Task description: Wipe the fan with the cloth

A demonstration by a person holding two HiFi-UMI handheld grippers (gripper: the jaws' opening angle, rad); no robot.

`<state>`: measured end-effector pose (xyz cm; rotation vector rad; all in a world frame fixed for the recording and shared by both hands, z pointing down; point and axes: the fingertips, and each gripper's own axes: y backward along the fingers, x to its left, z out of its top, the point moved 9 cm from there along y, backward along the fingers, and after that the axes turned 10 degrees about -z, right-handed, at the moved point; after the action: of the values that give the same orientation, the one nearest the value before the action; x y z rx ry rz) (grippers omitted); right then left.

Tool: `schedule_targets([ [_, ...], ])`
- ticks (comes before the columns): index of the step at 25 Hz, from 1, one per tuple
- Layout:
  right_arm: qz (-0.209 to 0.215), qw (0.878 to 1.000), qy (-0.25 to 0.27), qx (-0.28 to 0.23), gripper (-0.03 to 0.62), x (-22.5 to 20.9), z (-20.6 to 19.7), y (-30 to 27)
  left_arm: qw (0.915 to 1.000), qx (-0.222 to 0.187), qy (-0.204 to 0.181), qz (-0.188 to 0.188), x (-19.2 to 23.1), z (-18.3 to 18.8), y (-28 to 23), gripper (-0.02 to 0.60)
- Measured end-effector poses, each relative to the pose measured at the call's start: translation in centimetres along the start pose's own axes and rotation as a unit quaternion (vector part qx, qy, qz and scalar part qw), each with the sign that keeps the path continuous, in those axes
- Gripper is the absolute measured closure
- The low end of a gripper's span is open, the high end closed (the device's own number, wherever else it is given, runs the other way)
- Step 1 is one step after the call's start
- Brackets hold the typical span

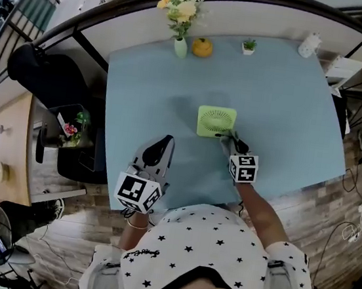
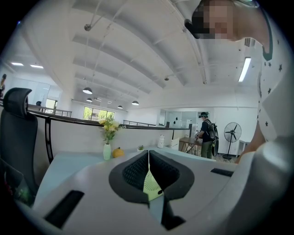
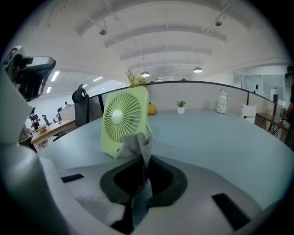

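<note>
Right tool (image 1: 229, 139), clamped on crumpled grey cloth (image 3: 136, 145): green square fan (image 1: 216, 122) just ahead, frame centre. Left tool (image 1: 165, 142) closed, empty, farther off.

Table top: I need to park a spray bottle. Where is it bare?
The table is bare right of the fan, out to the right edge, and left of it between the vase and the left gripper. Crowded: the far edge's ornaments, and the fan's near side, where the right gripper holds the cloth.
</note>
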<state>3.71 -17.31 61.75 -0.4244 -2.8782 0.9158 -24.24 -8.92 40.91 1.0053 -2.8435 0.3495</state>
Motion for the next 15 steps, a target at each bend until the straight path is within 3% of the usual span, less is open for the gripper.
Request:
schedule_targets([
  [10, 0.067, 0.992, -0.076, -0.069, 0.577, -0.8, 3.0, 3.6, 1.0000, 0.002, -0.006, 0.003, -0.9, 0.3, -0.9, 0.552],
  [15, 0.080, 0.987, -0.047, -0.133, 0.579, -0.8, 7.1, 6.1, 1.0000, 0.004, -0.009, 0.001, -1.2, 0.4, -1.6, 0.552],
])
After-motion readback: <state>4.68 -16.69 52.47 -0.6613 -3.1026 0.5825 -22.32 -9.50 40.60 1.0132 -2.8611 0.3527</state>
